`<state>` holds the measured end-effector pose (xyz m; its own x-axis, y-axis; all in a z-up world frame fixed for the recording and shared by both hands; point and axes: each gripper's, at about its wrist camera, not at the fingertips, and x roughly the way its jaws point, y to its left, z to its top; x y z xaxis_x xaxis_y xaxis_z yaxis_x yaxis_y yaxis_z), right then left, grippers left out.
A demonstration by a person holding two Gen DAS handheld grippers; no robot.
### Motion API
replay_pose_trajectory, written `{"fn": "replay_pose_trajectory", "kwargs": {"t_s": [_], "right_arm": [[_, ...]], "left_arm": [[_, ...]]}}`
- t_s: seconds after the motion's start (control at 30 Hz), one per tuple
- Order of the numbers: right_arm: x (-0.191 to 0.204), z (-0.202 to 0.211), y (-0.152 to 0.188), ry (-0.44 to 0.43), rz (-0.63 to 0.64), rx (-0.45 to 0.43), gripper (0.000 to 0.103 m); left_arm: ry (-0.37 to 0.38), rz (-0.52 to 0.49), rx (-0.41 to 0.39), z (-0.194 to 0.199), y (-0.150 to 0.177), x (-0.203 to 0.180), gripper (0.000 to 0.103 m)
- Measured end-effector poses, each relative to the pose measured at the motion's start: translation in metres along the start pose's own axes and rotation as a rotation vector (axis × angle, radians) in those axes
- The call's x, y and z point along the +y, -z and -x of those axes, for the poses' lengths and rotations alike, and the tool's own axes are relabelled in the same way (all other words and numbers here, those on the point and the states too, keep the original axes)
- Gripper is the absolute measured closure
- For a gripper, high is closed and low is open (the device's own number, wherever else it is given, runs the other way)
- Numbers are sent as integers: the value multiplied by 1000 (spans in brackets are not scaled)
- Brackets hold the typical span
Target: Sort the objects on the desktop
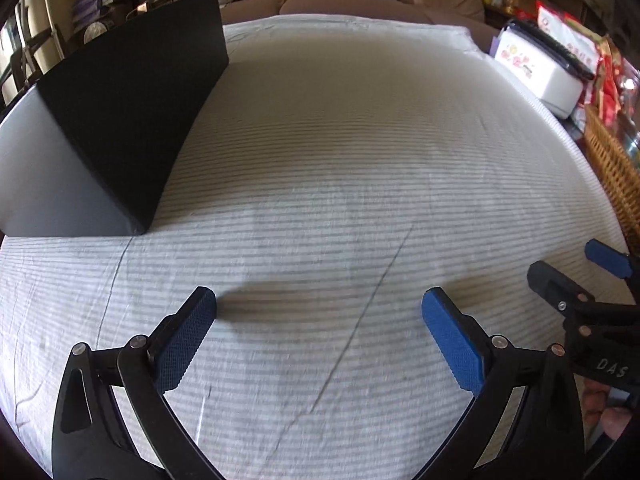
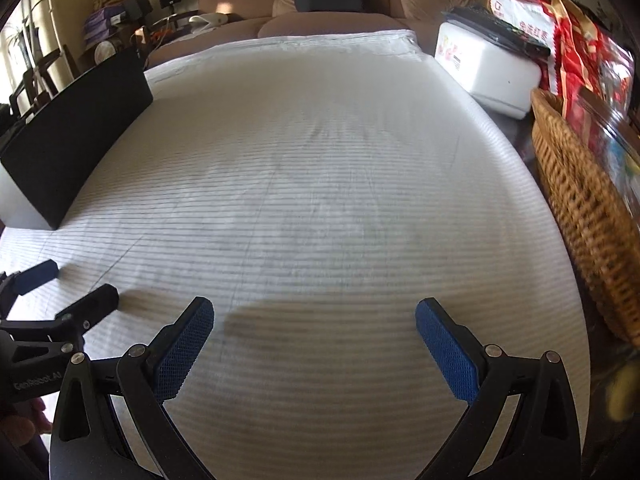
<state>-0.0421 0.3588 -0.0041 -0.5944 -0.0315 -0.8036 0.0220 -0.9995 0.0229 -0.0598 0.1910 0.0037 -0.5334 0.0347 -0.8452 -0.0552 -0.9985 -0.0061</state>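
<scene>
- Left tongs (image 1: pixel 319 308): spread wide and empty; they hover low over the striped cloth (image 1: pixel 320 160) that covers the surface; nothing lies between the pads.
- Right tongs (image 2: pixel 314 318): likewise spread wide and empty; they sit just beside the left tongs, at about the same height above the cloth.
- Task objects: no loose desktop object shows on the cloth ahead of either pair of tongs; you cannot tell from these views where the items to sort are; judge the sort as either not begun or already cleared.
- Black box (image 1: pixel 132 120): stands ahead and to the left of the left tongs, its dark side facing the cloth; probably the receptacle; its interior is hidden.
- Wicker basket (image 2: pixel 580 216): stands to the right of the right tongs, at the cloth's edge; a white case (image 2: pixel 488 68) and red packets (image 2: pixel 576 52) lie beyond it.
- Risk, collision: the two pairs of tongs are close together; a sideways sweep by either hand could knock one against the other.
- Risk, snagging: the cloth is creased and loose; dragging low pads across it could bunch it and shift the box.
- Risk, wrong target: basket contents are blurred; reaching there without a clear view could disturb the packets.
</scene>
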Motion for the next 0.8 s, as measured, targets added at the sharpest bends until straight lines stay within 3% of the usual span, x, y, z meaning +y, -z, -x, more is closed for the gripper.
{"fn": "replay_pose_trajectory", "kwargs": {"t_s": [0.17, 0.8], "right_arm": [[2, -8, -6, 28, 18, -3, 0], [3, -10, -9, 52, -13, -1, 0]], "left_arm": [[1, -3, -34, -3, -2, -1, 0], [-5, 13, -34, -4, -3, 1, 0]]}}
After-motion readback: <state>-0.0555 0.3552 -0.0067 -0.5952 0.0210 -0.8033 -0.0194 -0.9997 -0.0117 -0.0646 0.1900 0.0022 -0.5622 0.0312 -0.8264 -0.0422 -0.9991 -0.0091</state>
